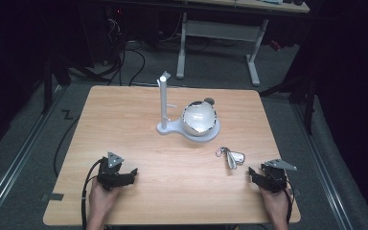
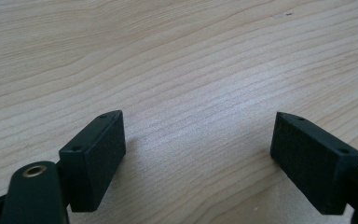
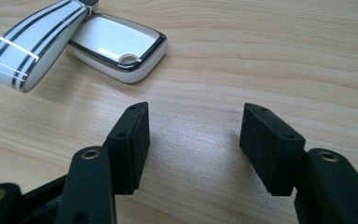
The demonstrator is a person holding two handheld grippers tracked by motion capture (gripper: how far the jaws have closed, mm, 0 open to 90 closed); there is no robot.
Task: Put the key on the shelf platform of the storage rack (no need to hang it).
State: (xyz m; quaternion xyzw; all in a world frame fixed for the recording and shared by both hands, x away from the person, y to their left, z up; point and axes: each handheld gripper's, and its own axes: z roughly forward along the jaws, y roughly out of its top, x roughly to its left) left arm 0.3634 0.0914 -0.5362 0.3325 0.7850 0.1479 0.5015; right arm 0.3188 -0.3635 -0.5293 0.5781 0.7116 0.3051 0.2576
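White key fob (image 3: 116, 46) lies near the open right gripper (image 3: 193, 140).

Glossy plastic key fob (image 3: 116, 46) (chrome rim), matt wood table (image 3: 261, 56).

You see the wooden table (image 1: 172, 191) from above your own side, looking forward and down, the floor beyond. Each gripper view sits low and close over the tabletop, looking out along its own jaws. The right gripper view shares the key fob (image 3: 116, 44) with the high view (image 1: 236, 156)
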